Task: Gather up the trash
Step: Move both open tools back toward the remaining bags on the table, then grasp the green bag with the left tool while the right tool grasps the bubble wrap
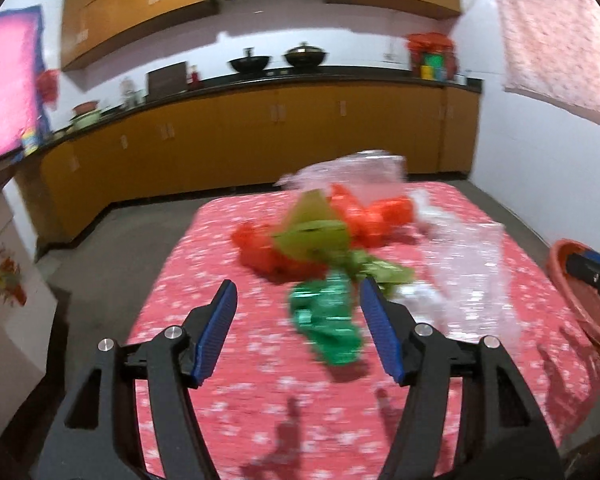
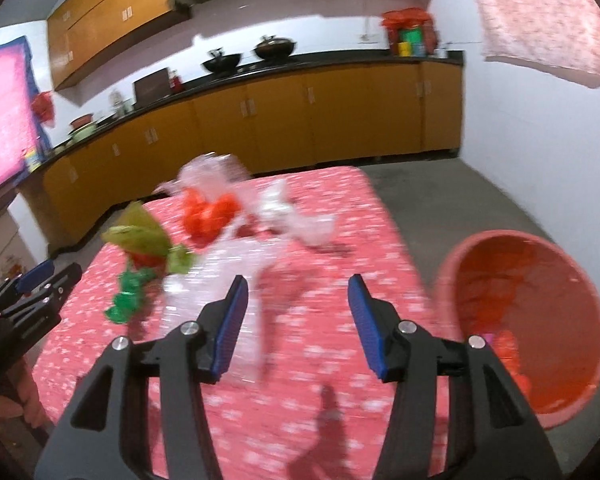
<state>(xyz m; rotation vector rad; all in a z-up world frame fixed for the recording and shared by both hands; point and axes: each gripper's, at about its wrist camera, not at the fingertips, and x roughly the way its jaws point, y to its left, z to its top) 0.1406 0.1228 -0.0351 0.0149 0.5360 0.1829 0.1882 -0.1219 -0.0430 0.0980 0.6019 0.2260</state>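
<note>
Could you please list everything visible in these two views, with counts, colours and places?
table: one, red floral cloth, centre of the room.
green wrapper: one, shiny green, nearest on the cloth.
olive wrapper: one, yellow-green, mid-pile.
orange wrappers: number unclear, orange, behind the olive one.
clear plastic bags: number unclear, transparent, right side and back of the pile.
bin: one, orange-pink, on the floor right of the table, orange scraps inside.
woks: two, black, on the far counter.
cabinets: yellow-brown, below and above the counter.
cloth: one, pink, hanging upper right.
left tongs: black with blue pads, open, empty.
right tongs: same colours, open, empty.
</note>
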